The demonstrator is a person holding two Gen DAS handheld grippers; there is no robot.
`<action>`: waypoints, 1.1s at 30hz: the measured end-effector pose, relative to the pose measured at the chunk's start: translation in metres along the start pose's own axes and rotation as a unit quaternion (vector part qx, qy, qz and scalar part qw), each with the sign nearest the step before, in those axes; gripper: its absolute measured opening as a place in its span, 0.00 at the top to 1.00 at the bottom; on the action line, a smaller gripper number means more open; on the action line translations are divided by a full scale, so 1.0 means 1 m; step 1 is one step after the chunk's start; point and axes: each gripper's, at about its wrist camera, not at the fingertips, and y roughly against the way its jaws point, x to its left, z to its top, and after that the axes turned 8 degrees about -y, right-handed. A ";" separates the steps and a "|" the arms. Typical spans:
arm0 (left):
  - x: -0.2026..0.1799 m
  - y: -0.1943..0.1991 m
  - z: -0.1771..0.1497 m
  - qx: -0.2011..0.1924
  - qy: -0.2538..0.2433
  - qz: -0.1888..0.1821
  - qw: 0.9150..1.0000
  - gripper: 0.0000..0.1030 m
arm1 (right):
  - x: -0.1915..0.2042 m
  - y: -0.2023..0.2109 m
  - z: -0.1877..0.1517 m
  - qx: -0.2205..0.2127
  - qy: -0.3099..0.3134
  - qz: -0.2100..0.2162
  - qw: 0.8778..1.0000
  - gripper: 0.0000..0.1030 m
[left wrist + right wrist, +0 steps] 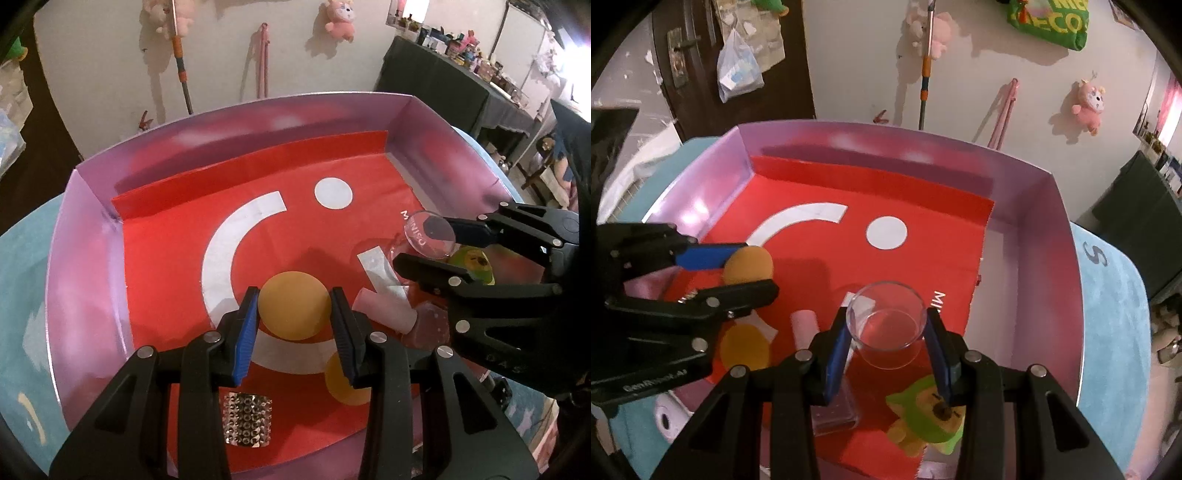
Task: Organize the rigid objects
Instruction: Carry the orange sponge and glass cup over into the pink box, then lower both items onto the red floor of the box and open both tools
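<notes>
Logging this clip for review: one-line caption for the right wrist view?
Right gripper holds a clear glass cup over the red-lined tray; left gripper clamps an orange ball.

The round orange ball point(293, 305) looks matt. The clear glass cup point(886, 325) is smooth and glossy. The purple box's walls point(88, 236) have a sheen; its red paper liner point(166, 266) looks matt.

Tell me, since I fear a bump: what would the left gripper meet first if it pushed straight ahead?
Probably the red liner on the box floor, then the purple back wall. The left gripper, shut on an orange ball, has nothing else ahead, though depth is unclear.
</notes>
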 end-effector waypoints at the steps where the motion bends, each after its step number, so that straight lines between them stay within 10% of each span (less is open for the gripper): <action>1: 0.000 -0.002 0.000 0.004 -0.001 0.000 1.000 0.65 | 0.000 -0.001 0.001 0.003 0.000 0.001 1.000 0.59; 29: 0.006 -0.009 -0.008 0.018 0.016 -0.013 1.000 0.65 | 0.004 -0.010 0.002 0.022 0.005 0.004 1.000 0.59; 33: 0.004 -0.004 -0.008 0.007 0.011 -0.010 1.000 0.51 | 0.004 -0.009 0.002 0.024 0.004 0.008 1.000 0.58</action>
